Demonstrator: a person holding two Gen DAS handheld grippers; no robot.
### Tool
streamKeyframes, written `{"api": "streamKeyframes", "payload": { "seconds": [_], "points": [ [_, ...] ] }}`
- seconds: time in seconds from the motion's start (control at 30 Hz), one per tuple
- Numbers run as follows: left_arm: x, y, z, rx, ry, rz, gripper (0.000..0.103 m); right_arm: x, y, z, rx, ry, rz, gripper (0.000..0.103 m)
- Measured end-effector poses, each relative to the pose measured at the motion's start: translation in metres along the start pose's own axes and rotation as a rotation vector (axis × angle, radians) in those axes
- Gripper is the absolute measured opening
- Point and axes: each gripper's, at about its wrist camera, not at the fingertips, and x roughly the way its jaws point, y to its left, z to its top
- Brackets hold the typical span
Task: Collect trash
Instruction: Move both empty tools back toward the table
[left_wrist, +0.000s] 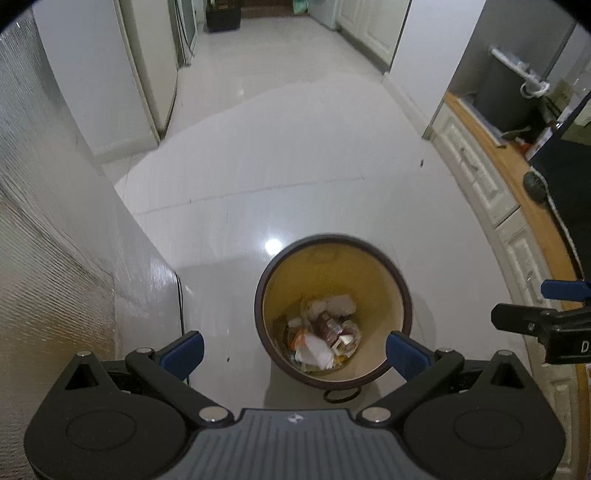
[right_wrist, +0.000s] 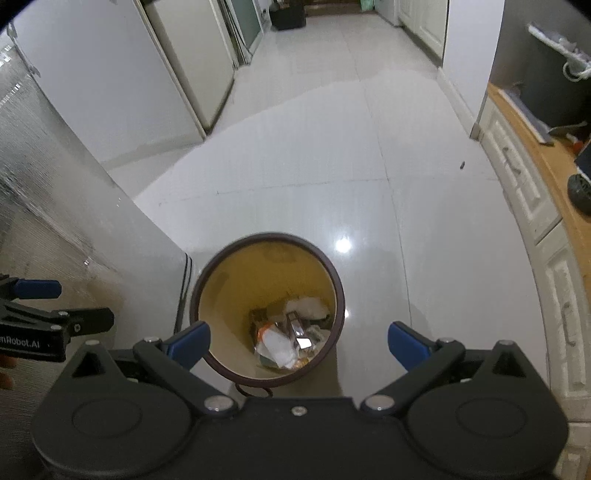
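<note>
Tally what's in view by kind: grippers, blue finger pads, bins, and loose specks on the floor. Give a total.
Grippers: 2, the left gripper and the right gripper, both open and empty
Blue finger pads: 4, two per gripper
Trash bin: 1, with mixed litter inside
Dark floor speck: 1
Total: 8

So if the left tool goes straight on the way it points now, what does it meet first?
Most likely the trash bin. The left tool, open and empty, points down toward the floor, and the bin's open mouth lies just right of its centre line. Depth is unclear, so it might meet the near rim or the bare floor.
</note>
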Motion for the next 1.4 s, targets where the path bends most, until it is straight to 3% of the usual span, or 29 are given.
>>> {"api": "streamKeyframes", "payload": {
  "seconds": [0.5, 1.0, 1.4],
  "points": [
    [-0.085, -0.021, -0.006, 0.006, -0.156, 0.029, 0.103, -0.094, 0.006, -0.010, -0.058, -0.194, 0.014, 0.103],
    [-0.199, -0.028, 0.003, 0.005, -0.427, 0.005, 0.103, -0.192, 0.002, 0.004, -0.022, -0.462, 0.046, 0.103],
    [-0.311, 0.002, 0.014, -0.048, -0.669, 0.037, 0.103, -0.250, 0.047, 0.039, -0.081, -0.612, 0.120, 0.103]
  ]
}}
